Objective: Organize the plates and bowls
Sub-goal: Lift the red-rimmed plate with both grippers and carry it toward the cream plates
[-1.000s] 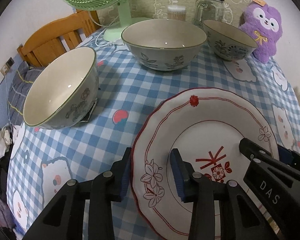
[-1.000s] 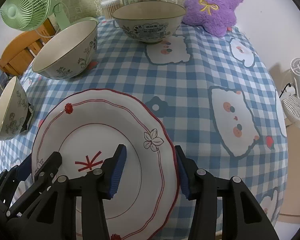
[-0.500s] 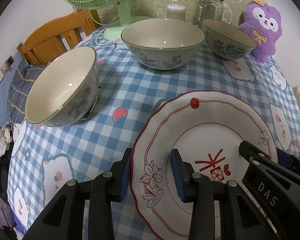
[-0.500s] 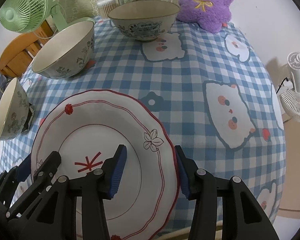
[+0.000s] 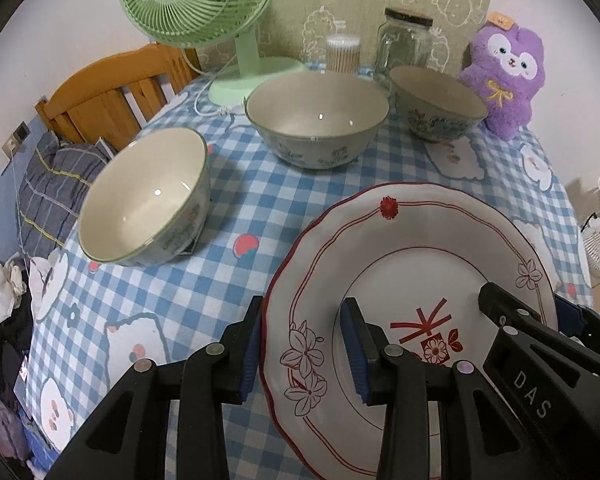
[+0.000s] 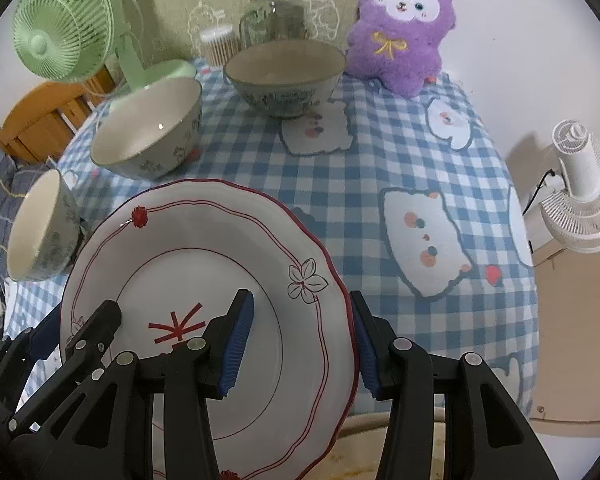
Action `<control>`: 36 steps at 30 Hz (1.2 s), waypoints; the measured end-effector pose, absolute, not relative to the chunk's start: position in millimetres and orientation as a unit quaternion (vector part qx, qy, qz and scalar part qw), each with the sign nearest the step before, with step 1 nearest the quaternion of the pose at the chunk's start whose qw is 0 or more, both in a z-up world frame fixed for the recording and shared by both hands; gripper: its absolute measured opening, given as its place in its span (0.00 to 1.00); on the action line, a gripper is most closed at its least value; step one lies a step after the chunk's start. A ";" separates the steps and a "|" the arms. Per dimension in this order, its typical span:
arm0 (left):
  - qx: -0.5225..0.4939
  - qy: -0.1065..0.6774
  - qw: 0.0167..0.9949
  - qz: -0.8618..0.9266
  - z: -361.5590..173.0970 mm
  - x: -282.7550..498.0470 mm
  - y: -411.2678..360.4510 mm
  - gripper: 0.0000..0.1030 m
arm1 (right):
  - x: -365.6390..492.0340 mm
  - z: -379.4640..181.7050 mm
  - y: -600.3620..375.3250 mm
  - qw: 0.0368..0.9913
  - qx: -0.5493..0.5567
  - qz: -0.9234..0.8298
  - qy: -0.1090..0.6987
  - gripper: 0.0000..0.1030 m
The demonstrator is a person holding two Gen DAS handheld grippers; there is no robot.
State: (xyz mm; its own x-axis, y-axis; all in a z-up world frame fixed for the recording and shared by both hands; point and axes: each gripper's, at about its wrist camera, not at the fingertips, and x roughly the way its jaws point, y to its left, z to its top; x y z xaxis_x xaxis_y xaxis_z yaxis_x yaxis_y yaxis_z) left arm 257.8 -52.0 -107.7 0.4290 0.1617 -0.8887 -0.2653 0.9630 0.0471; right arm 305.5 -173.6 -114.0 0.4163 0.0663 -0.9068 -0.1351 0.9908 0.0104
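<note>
Two wrist views, steeply down, close in.
Plate (image 5: 420, 264), bowls and the table's (image 6: 380, 168) far edge are shared.

A white plate (image 5: 416, 264) with red scalloped rim and flower motifs sits tilted at the near edge. Three cream bowls stand upright: left (image 5: 144, 196), far centre (image 5: 316, 116), far right (image 5: 436, 108).

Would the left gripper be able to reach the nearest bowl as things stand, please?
Probably not yet: the left gripper is shut on the plate rim, sharing its weight with the right gripper. The path to the bowl over the tablecloth looks clear.
</note>
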 end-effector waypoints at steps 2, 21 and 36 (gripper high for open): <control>-0.049 0.516 0.846 0.124 -101.0 255.9 -52.0 0.36 | 303.2 -108.1 -174.8 0.843 -0.031 0.059 0.533 0.50; -0.029 0.470 0.877 0.098 -40.3 225.0 -61.4 0.36 | 258.5 -47.7 -189.1 0.868 -0.014 0.030 0.495 0.50; -0.011 0.457 0.888 0.040 -22.9 199.8 -83.3 0.36 | 213.9 -25.2 -218.8 0.881 0.009 -0.032 0.471 0.50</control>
State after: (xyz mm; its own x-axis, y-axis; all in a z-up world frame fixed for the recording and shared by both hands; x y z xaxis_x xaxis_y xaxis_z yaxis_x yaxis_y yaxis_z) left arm 199.8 -83.3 -22.9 0.5785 0.0614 -0.8133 -0.0807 0.9966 0.0178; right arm 213.9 -218.8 -25.2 0.5537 -0.0470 -0.8314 0.0646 0.9978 -0.0134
